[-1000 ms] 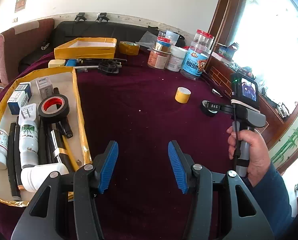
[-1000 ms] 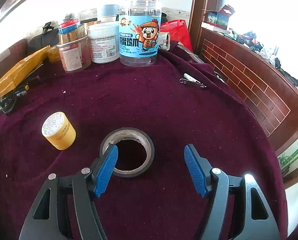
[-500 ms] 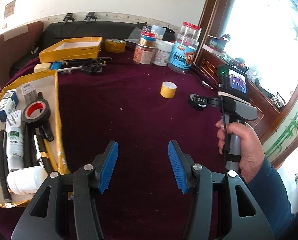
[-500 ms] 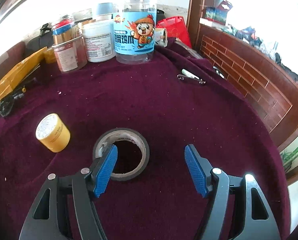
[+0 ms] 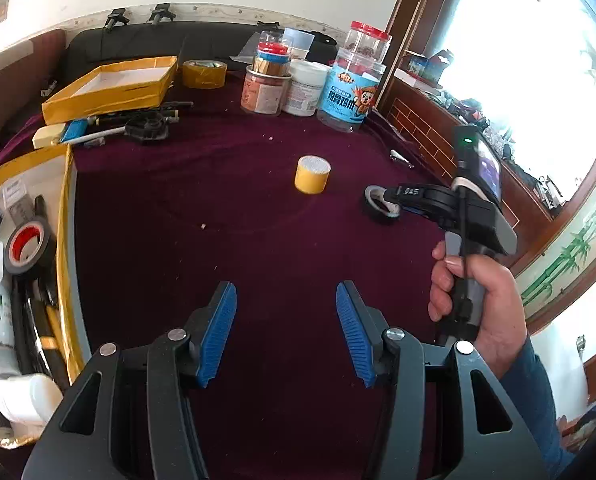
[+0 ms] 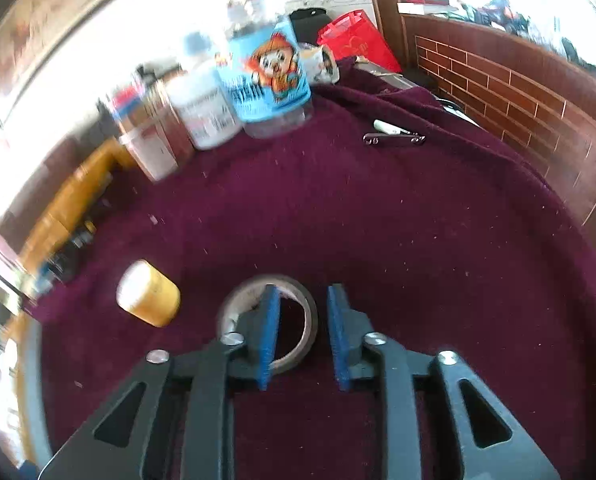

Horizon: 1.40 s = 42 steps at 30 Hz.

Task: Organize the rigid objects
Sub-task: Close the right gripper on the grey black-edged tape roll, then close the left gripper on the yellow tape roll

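**Right gripper closing over the wall of a black tape roll**

The right gripper (image 6: pixel 301 336) is down at the black tape roll (image 6: pixel 268 322), which lies flat on the maroon tablecloth (image 6: pixel 377 220) toward the table's right edge. Its jaws are closing: the left blue pad sits inside the roll's hole and the right pad stands just outside the rim, so one side of the ring is between them. A narrow gap shows beside the right pad, and the pads do not yet press the wall. In the left wrist view the same roll (image 5: pixel 379 208) shows under the tip of the right gripper (image 5: pixel 395 200), whose handle is held by the person's right hand (image 5: pixel 477 296).

The left gripper (image 5: pixel 286 332) hovers over bare cloth near the table's front edge, fingers spread partway with nothing between them.

A small yellow tape roll (image 5: pixel 313 174) stands on end just beside the black one, toward the table's middle. At the far edge a cluster of jars (image 5: pixel 321 80) stands close together, with a wide brown tape roll (image 5: pixel 204 73) and an empty yellow tray (image 5: pixel 112 88) farther left along it. At the left edge a second yellow tray (image 5: pixel 64 240) holds a red-cored black tape roll (image 5: pixel 28 246), white bottles and dark sticks. A safety pin (image 6: pixel 393 138) lies near the right rear corner.
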Each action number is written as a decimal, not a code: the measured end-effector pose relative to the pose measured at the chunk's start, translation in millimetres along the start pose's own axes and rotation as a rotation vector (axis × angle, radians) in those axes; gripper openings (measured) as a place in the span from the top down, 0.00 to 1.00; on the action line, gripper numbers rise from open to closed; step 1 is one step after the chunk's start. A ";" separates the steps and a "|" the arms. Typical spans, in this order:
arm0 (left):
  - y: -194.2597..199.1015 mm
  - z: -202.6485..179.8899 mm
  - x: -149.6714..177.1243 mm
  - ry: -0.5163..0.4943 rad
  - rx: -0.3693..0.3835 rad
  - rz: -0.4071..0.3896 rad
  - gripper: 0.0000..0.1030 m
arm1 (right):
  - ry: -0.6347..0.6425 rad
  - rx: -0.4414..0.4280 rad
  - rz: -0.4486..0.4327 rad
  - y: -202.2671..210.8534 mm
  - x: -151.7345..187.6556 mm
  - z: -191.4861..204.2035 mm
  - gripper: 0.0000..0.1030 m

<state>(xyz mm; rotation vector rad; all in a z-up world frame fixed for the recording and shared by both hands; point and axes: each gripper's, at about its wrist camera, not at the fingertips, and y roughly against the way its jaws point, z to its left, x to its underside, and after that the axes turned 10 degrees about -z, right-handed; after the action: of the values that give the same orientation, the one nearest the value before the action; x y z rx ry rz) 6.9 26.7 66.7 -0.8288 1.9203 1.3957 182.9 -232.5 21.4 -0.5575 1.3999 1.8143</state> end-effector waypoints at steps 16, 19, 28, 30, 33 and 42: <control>-8.1 -5.4 -6.7 -0.016 -0.002 0.002 0.51 | 0.266 0.159 0.017 -14.7 16.1 35.4 0.40; -11.9 -2.9 -8.6 -0.007 -0.004 0.008 0.51 | 0.259 0.173 0.023 -16.2 17.0 31.0 0.50; -46.5 -7.8 -29.8 0.007 0.001 0.056 0.51 | 0.113 0.096 0.055 -9.8 8.0 9.3 0.87; -56.7 -7.0 -34.9 0.030 0.009 0.079 0.51 | -0.003 0.030 0.037 -2.1 -0.8 -6.8 0.75; -76.5 -7.5 -46.0 0.072 0.057 0.109 0.48 | -0.096 0.036 -0.017 8.0 -6.3 -20.8 0.55; -146.8 -21.4 -68.1 0.079 0.078 0.194 0.37 | -0.243 -0.007 -0.022 14.8 -12.2 -38.9 0.54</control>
<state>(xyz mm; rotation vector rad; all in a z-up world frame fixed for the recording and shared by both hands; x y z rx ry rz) 160.8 -21.2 40.9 -0.6845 2.1498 1.4075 174.6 -274.6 27.6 -0.3404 1.2189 1.8026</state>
